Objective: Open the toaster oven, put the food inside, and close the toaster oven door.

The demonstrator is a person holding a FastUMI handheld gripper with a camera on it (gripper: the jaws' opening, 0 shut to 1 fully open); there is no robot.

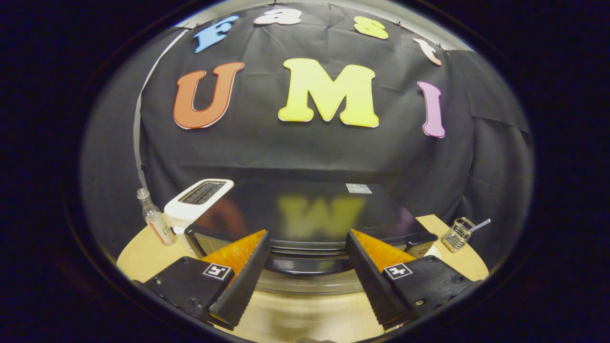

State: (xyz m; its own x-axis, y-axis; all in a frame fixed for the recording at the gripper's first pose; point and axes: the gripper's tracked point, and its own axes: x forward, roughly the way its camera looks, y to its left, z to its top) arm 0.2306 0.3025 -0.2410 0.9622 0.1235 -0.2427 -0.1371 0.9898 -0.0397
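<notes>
We find the gripper [307, 267] w/ fingers spread wide, holding nothing, squared up above the toaster oven [310, 219], just ahead of the tips. Door looks closed; we judge this an approach for the handle.

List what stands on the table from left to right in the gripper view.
Clear bottle → white toaster → black toaster oven, just ahead of the open gripper → small wire basket.
</notes>
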